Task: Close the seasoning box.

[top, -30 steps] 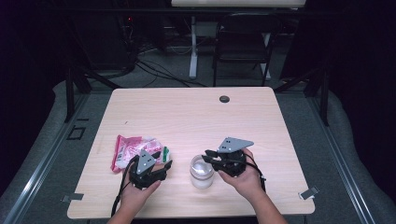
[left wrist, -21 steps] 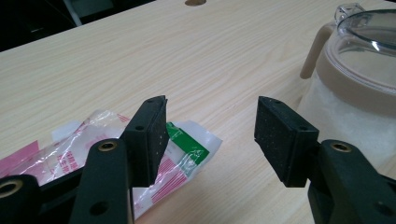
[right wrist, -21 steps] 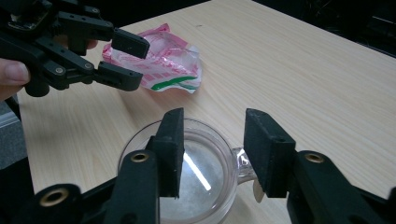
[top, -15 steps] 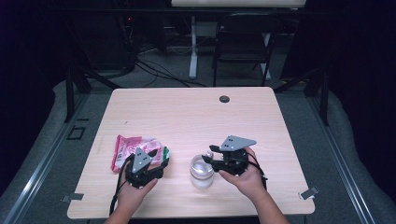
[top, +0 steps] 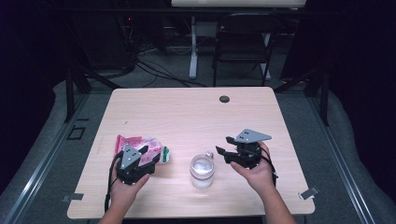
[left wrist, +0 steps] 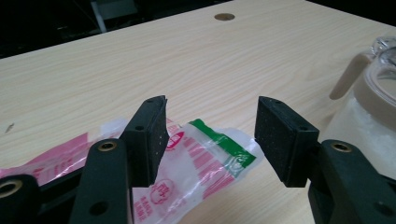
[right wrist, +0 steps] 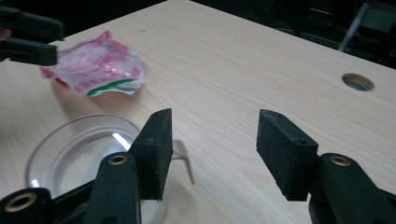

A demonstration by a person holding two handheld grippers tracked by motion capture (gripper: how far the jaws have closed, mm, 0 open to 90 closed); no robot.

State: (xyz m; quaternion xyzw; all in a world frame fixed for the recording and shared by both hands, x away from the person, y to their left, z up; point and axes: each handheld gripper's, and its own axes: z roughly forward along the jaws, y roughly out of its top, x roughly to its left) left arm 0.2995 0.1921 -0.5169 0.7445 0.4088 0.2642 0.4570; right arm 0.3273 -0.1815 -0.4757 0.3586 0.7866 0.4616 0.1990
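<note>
Since a second ago the left gripper [top: 140,161] has slid forward and a little outward, so it now sits over the near end of the pink-and-white plastic packet [top: 135,142], while the right gripper [top: 223,150] has hardly budged beside the lidded clear jar [top: 201,171]. From where I stand, what matters is how the packet lies against the left jaws. In the left gripper view they stand wide apart with nothing between the pads, and the packet [left wrist: 196,158] lies flat on the wooden table [top: 196,116] just below and ahead of them, its green-striped end [left wrist: 224,144] reaching into the gap and its pink body trailing off under the left-hand jaw. Its long axis looks to run roughly crosswise to the jaws, green end toward the jar, so a pinch would likely need the gripper to dip and close on that green end. The right gripper's jaws are spread too, holding nothing; in its own view the jar's clear lid [right wrist: 88,154] sits low at the left, partly behind one jaw, with a small beige tab [right wrist: 182,158] poking out from its rim between the jaws. The left hand is plainly the nearer one to the packet; the right is close to the jar and well apart from the packet [right wrist: 98,65].
</note>
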